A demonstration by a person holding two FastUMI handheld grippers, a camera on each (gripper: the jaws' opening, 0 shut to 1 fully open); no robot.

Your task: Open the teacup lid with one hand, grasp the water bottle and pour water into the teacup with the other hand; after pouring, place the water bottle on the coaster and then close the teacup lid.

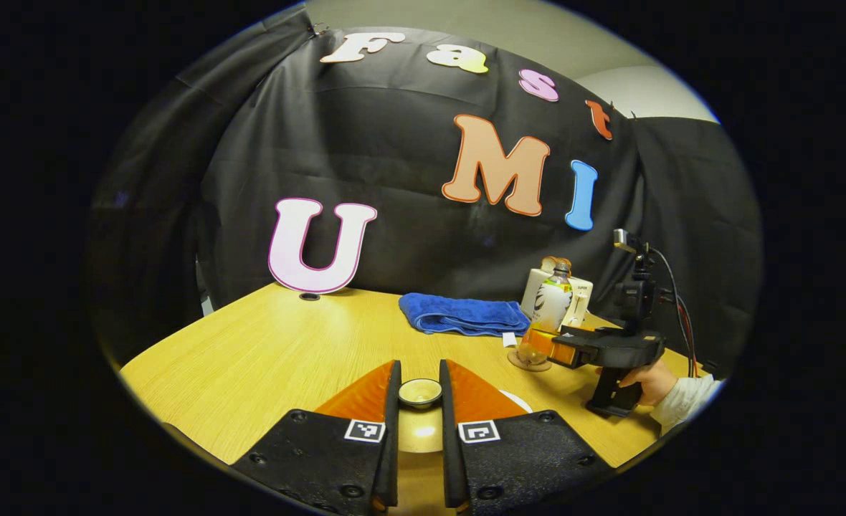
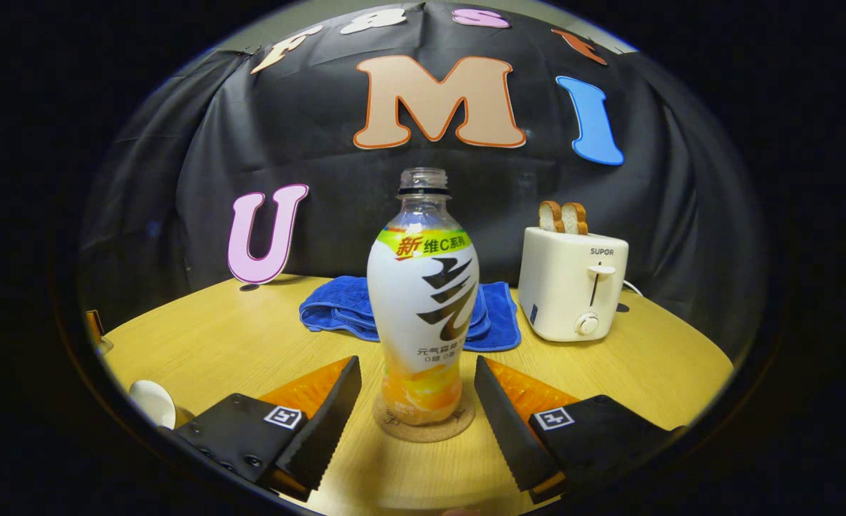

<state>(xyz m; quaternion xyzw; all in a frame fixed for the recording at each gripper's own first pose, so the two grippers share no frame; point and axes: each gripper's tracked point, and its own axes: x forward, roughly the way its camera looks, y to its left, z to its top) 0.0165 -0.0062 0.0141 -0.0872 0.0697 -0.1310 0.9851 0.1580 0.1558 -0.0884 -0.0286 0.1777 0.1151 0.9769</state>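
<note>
I see the clear plastic water bottle [image 2: 423,301] with its white and orange label standing upright and uncapped at centre frame, on the round cork coaster [image 2: 424,427]. In the left gripper view, low at centre, sits the teacup lid's small round pale knob [image 1: 420,391], gold surface beneath.

Blue towel [image 2: 351,304], toaster [image 2: 573,287], apparently bread [image 2: 563,217].

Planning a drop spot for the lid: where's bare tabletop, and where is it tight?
Free: the broad wooden tabletop between the folded blue towel, the booth wall and the left gripper, which is closed on the small round lid knob. Tight: the far side, where the clear plastic water bottle on its round cork coaster, the white toaster and the open right gripper cluster.
</note>
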